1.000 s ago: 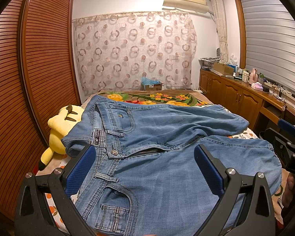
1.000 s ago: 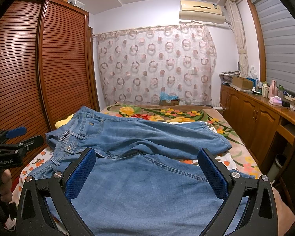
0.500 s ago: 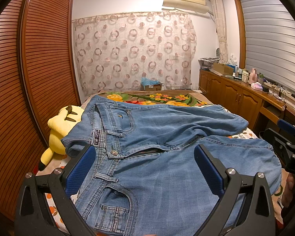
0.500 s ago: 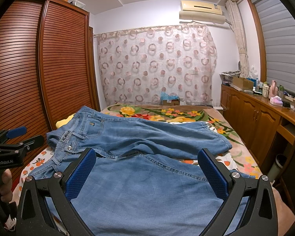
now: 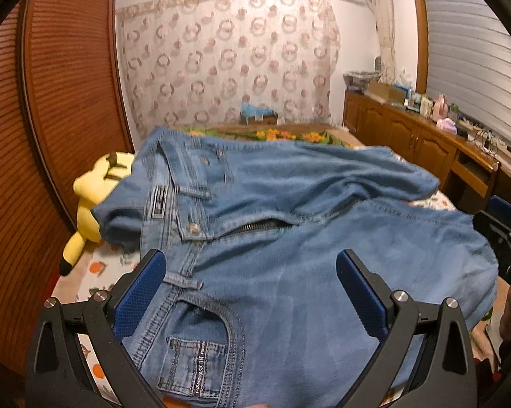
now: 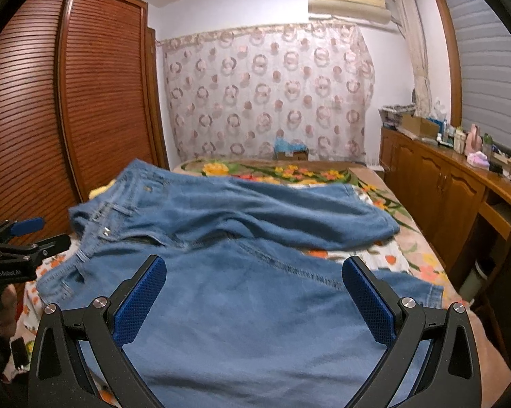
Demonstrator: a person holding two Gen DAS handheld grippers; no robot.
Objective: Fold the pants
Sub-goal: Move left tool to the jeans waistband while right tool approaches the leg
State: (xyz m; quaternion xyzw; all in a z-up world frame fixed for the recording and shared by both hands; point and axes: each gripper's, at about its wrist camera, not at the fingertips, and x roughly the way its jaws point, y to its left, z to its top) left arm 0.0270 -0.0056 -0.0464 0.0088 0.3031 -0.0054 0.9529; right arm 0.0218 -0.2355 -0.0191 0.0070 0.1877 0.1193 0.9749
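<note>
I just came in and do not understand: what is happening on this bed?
A person holds a gripper in each hand over blue jeans spread on the bed. The left gripper hovers near the waistband and front pocket, the right gripper over a leg. Both are open and grip nothing. The jeans lie unfolded, legs apart, fly open. A yellow plush toy lies beside the waistband.

Blue denim pants [image 5: 289, 238] lying spread front-up on floral bed, waistband to left, zip open, legs extending right, rumpled
</note>
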